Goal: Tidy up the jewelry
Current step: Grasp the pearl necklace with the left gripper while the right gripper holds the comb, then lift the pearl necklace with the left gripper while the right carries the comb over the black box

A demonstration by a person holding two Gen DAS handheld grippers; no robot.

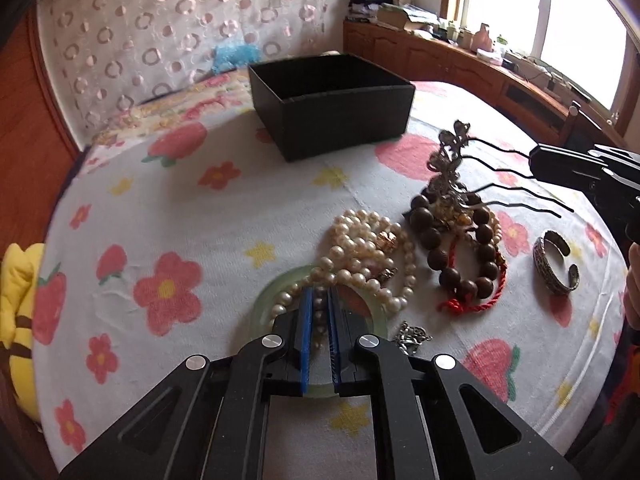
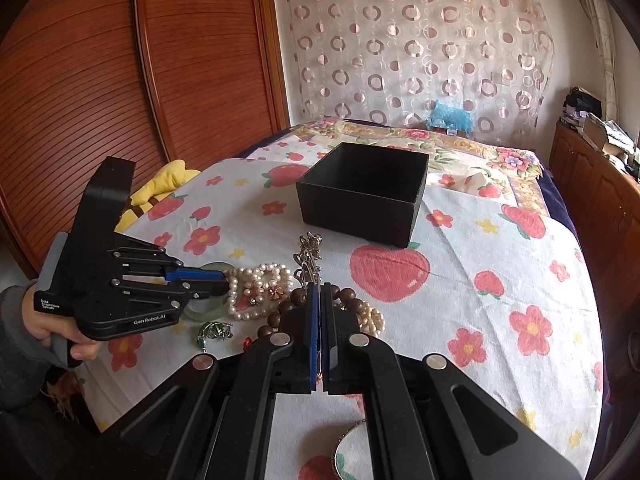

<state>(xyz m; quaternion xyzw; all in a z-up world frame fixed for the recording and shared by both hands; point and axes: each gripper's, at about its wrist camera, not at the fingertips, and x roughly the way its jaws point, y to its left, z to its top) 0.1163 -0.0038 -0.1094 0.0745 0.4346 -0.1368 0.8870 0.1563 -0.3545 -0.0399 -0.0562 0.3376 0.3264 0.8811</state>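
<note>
My left gripper (image 1: 320,296) hangs low over a heap of pearl strands (image 1: 368,256), its blue pads a narrow slit apart with pearls showing in the slit. Under the pearls lies a pale green jade bangle (image 1: 268,296). From the right wrist view the left gripper (image 2: 227,282) has its tips at the left edge of the pearls (image 2: 260,288). My right gripper (image 2: 321,292) is shut on the thin prongs of a silver butterfly hairpin (image 2: 308,254), whose ornament (image 1: 452,148) rests on the cloth. An open black box (image 1: 332,92) stands behind the jewelry.
A brown wooden bead bracelet (image 1: 452,252) with red cord, a second dark hairpin (image 1: 520,196), a silver cuff (image 1: 556,264) and a small silver chain piece (image 1: 412,336) lie on the flowered cloth (image 1: 160,208). A green trinket (image 2: 216,330) sits near the bangle. A yellow plush (image 1: 20,320) lies off the left edge.
</note>
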